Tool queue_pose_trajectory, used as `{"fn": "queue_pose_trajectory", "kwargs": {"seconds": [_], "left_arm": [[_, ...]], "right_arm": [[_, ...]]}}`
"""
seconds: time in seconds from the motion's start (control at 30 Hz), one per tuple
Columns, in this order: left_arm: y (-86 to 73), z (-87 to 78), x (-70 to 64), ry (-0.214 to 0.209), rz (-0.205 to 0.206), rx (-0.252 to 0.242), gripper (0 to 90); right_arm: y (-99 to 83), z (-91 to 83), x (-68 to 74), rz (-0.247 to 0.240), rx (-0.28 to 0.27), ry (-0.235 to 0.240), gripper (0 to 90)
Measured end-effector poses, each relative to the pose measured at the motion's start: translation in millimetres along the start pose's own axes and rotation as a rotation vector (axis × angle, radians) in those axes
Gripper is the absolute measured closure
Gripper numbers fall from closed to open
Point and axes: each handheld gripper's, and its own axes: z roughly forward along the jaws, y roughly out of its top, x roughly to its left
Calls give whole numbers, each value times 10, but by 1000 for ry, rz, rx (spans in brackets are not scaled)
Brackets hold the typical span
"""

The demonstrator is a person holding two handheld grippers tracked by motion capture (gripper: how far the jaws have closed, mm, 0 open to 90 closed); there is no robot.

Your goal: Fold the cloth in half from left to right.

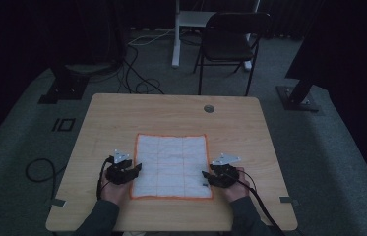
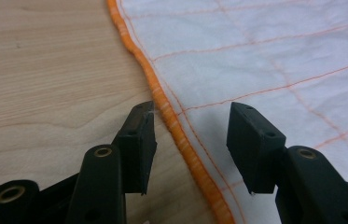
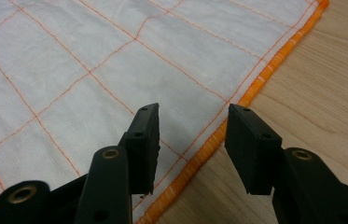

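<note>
Straddling the orange hem on both sides, my two tongs are lined up to grip a white cloth [image 1: 171,164] that lies flat on the wooden bench [image 1: 112,118], toward its near edge, its orange grid stitching facing up. The left tongs [image 1: 133,170] sit at the cloth's left border, low toward the near corner; in the left gripper view the jaws stand well apart, one over bare wood and one over fabric, with the orange hem [image 2: 171,119] running between them and nothing held. The right tongs [image 1: 205,178] mirror that at the right border near the front corner; the right gripper view shows them equally wide, the hem passing between the tips, nothing gripped.

I judge this the approach step before a grasp, probably the start of a fold. Next, I think, both tongs must dip until a jaw slips under the hem, then close on the edge together, without pushing the cloth or bunching it.
</note>
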Motion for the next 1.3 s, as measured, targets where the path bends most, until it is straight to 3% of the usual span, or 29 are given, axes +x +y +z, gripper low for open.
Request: {"fn": "queue_pose_trajectory", "kwargs": {"seconds": [0.2, 0.27, 0.33, 0.47, 0.53, 0.83, 1.03, 1.13, 1.2, 1.23, 1.3], "left_arm": [[68, 75, -18, 19, 9, 5, 528], [86, 86, -41, 47, 31, 17, 546], [94, 88, -50, 63, 36, 23, 599], [88, 68, -13, 44, 7, 23, 807], [87, 55, -8, 46, 10, 30, 859], [53, -32, 99, 69, -9, 51, 867], [71, -45, 196, 94, -59, 57, 870], [111, -64, 146, 35, -65, 34, 874], [161, -89, 91, -3, -50, 13, 874], [161, -89, 91, -3, -50, 13, 875], [236, -116, 30, -56, -35, -4, 875]], "right_arm": [[-5, 15, 12, -6, 8, 1, 550], [-5, 15, 13, -8, 8, 1, 550], [-5, 16, 14, -6, 9, 1, 550], [-4, 13, 11, -8, 7, 2, 549], [-4, 9, 9, -9, 5, 2, 549], [-2, -3, -1, 1, 0, 4, 548], [-3, -7, -6, 3, -1, 5, 548], [-4, 2, -10, 3, -1, 9, 548], [-4, 7, -12, 8, -2, 12, 548], [-4, 7, -12, 8, -2, 12, 548], [-4, 12, -14, 12, -2, 16, 548]]}}
